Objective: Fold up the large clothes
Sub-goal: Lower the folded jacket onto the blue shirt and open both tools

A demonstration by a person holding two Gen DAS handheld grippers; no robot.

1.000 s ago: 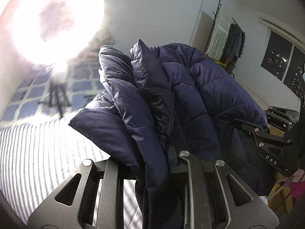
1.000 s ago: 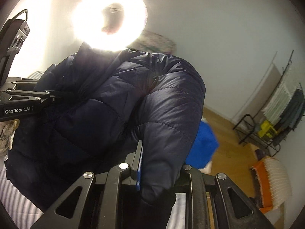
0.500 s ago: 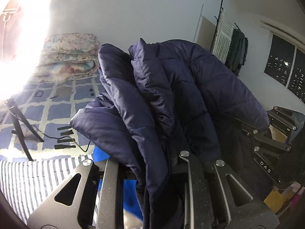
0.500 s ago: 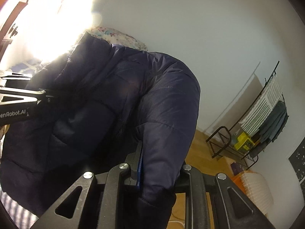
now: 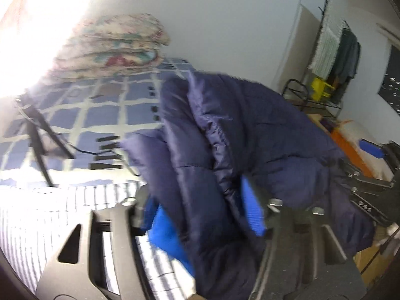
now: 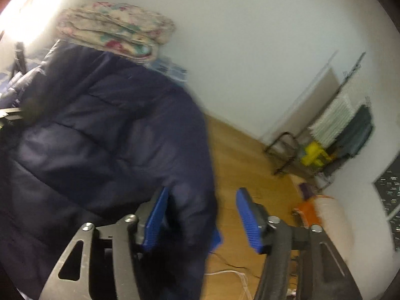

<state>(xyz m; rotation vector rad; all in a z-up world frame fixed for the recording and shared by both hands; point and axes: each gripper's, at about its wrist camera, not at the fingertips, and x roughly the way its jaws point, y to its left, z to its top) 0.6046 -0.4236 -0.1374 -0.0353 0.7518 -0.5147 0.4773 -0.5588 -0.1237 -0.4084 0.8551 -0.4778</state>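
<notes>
A dark navy quilted puffer jacket (image 5: 250,137) hangs bunched in front of both cameras above the bed. My left gripper (image 5: 200,212) is open, its blue pads (image 5: 251,210) spread wide, with a fold of the jacket lying loose between them. In the right wrist view the jacket (image 6: 100,137) fills the left half. My right gripper (image 6: 200,215) is open too, and a jacket edge hangs against its left pad (image 6: 155,217), clear of the right one. The right gripper's body shows at the left view's right edge (image 5: 370,187).
A bed with a blue checked cover (image 5: 100,110) and a striped sheet (image 5: 62,212) lies below. Folded floral quilts (image 5: 112,45) are stacked by the wall. A tripod (image 5: 37,135) stands on the bed. A drying rack (image 6: 345,130) stands on the wooden floor (image 6: 240,155).
Both grippers have opened and let go of the jacket. Both cameras have tilted down, so the bed and floor now show. The jacket has sunk lower.
</notes>
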